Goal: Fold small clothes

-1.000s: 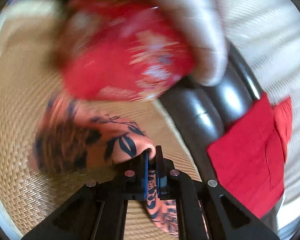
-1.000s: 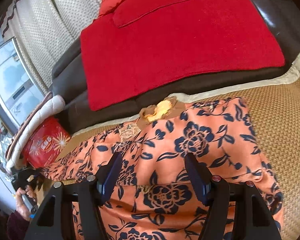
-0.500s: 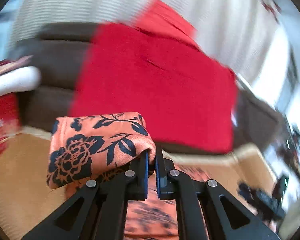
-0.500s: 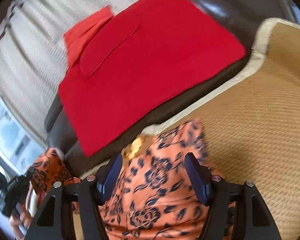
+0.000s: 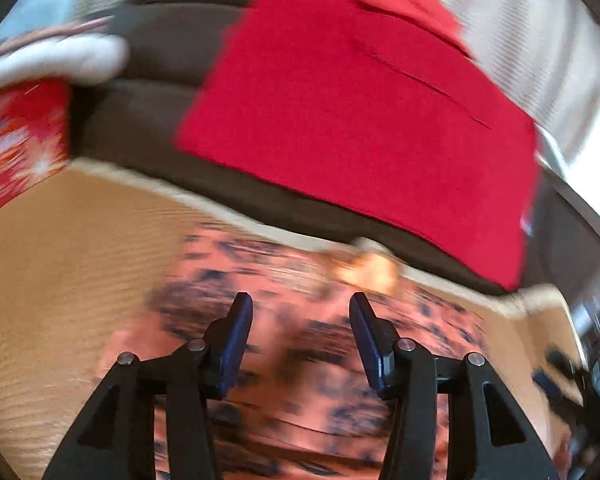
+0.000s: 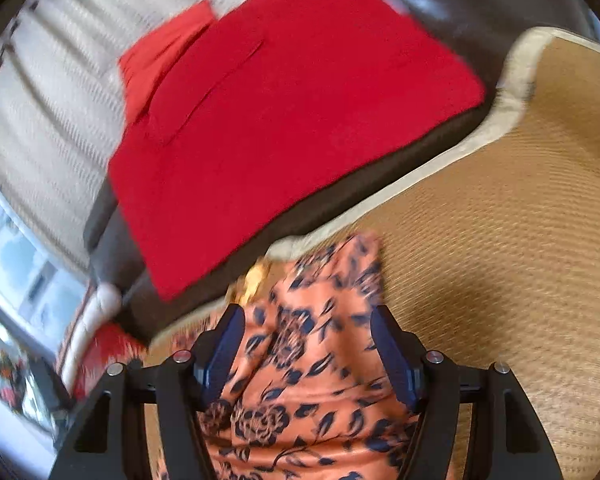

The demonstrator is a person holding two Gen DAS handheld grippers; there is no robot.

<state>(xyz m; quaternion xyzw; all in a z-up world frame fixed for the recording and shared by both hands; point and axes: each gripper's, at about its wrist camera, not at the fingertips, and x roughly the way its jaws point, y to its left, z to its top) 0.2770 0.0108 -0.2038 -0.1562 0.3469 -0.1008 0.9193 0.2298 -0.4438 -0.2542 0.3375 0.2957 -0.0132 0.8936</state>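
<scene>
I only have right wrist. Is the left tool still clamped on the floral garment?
Observer: No. The left tool is open, nothing between its fingers; the floral garment lies below it on the woven mat.
Operator: Half a second ago?
Observer: Then it was shut on a folded edge of the fabric, so it has released.
Operator: Anything else on the left I can't see properly?
Observer: A red printed package at the mat's left edge, under a white roll; your view shows only a blurred sliver.
</scene>
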